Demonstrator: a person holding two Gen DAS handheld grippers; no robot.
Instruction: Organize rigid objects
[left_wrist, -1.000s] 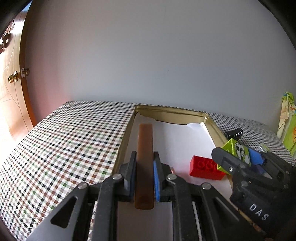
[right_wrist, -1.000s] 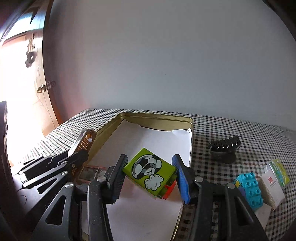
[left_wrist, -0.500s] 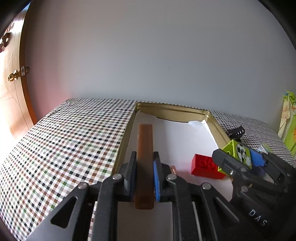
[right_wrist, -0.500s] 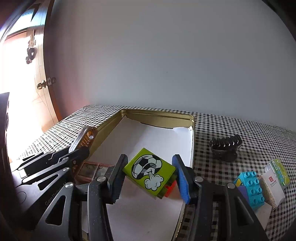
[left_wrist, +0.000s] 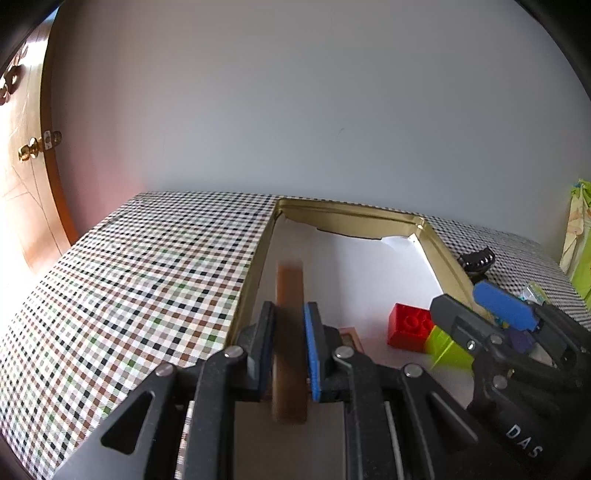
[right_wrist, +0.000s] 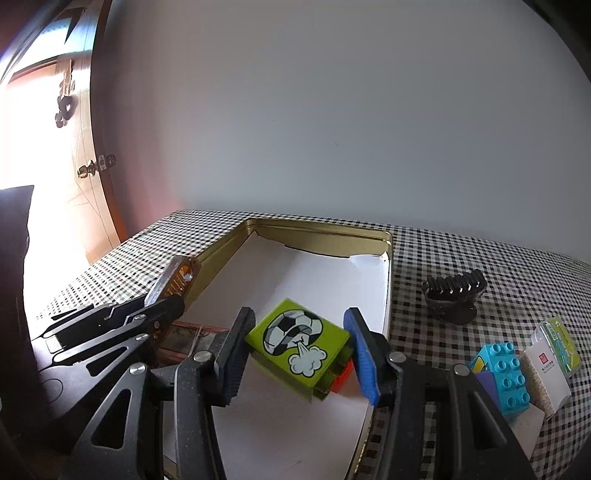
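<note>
Left wrist: checkered tablecloth — left gripper clamps brown bar; right gripper clamps green block.

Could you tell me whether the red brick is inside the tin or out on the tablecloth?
Inside: the red brick rests on the tin's white lining.

A checked tablecloth covers the table across the lower half of both views. A plain pale wall fills the upper frame. A wooden door with a brass knob occupies the left edge.
</note>
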